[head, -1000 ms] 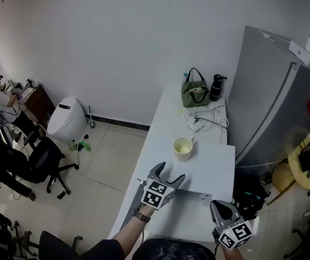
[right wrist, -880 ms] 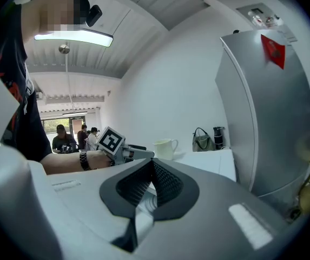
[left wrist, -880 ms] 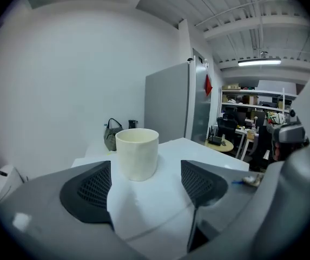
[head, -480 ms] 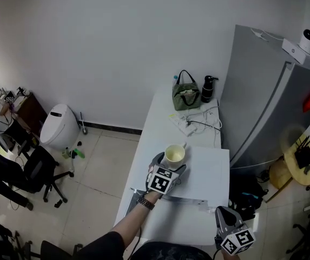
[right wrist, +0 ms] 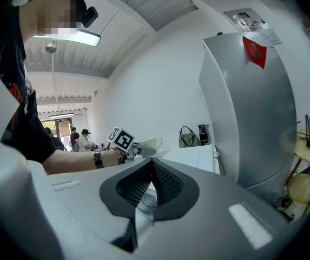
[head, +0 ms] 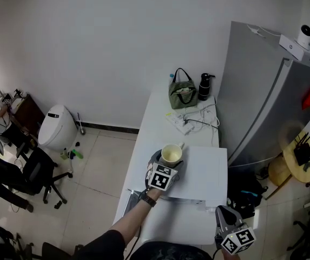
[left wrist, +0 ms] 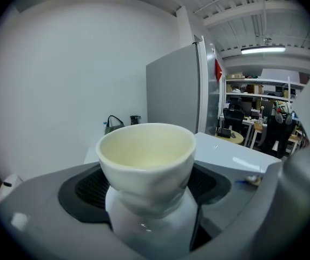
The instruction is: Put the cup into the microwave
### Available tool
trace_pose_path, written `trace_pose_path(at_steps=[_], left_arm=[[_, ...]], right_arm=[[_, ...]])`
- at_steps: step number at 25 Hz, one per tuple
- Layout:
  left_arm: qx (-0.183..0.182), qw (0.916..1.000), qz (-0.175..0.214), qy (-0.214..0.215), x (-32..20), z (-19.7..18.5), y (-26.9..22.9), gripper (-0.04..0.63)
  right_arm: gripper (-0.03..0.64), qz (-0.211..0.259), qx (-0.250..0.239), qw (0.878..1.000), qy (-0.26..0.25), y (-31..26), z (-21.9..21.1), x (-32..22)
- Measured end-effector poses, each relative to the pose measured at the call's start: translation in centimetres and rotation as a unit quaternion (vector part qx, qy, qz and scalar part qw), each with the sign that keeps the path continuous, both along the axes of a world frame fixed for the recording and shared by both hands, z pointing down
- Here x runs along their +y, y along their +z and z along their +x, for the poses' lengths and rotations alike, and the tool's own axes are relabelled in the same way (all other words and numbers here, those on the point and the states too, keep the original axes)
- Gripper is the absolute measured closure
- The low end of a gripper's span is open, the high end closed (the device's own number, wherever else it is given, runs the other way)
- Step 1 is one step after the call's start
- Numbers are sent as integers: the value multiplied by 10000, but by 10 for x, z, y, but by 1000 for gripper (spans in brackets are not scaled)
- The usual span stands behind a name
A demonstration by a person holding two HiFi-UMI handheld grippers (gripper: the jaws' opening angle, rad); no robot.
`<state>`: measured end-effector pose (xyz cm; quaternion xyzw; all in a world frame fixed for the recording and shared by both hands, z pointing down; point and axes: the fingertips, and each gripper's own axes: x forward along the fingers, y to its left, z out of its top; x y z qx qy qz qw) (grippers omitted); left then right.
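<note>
A cream cup [head: 171, 154] stands upright on the far left corner of the white microwave's top [head: 206, 169], on the long white table [head: 160, 110]. My left gripper [head: 169, 158] reaches in from the near side, its jaws spread wide on either side of the cup. In the left gripper view the cup [left wrist: 146, 156] fills the gap, and the dark pads [left wrist: 84, 191] stand off from its wall. My right gripper [head: 221, 212] hangs at the microwave's near right corner, shut and empty. From the right gripper view [right wrist: 152, 166] the cup [right wrist: 149, 142] shows beyond the left hand.
At the table's far end are a green bag [head: 183, 93], a black bottle [head: 204, 86] and a power strip with cables [head: 184, 122]. A tall grey fridge [head: 263, 91] stands to the right, with a round wooden stool [head: 301, 164] beside it. Office chairs [head: 35, 172] stand on the floor at left.
My left gripper has moved forward over the microwave to the cup, and its jaws now stand around it. The right gripper has stayed near the bottom right.
</note>
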<state>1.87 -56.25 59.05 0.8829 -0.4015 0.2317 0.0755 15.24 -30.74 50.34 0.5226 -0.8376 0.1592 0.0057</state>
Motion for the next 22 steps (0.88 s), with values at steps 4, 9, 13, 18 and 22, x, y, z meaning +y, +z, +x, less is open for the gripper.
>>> trace_pose_path(at_steps=[4,9,13,18,22], left_arm=[[40,9999,116,64,17,-5,-5,163],[379,9986,346,83,60,-16,-25,164],[715,9962,494,-5,105,-34,-43,164],[780,9955,519,-150,156,-56,-58,164],[968,9938,501,-212,211,-68,-58,164]], right_arm=[[615,-35,22,10000,6,1,4,0],[615,-35,-16,9999,-105,4,3,1],[615,-29,-47,9994,-340,3,-9,2],[615,-9,-114,9971,-755,0,-24,-11],[615,-232,-418,9934,-1047,8,-39,-20]])
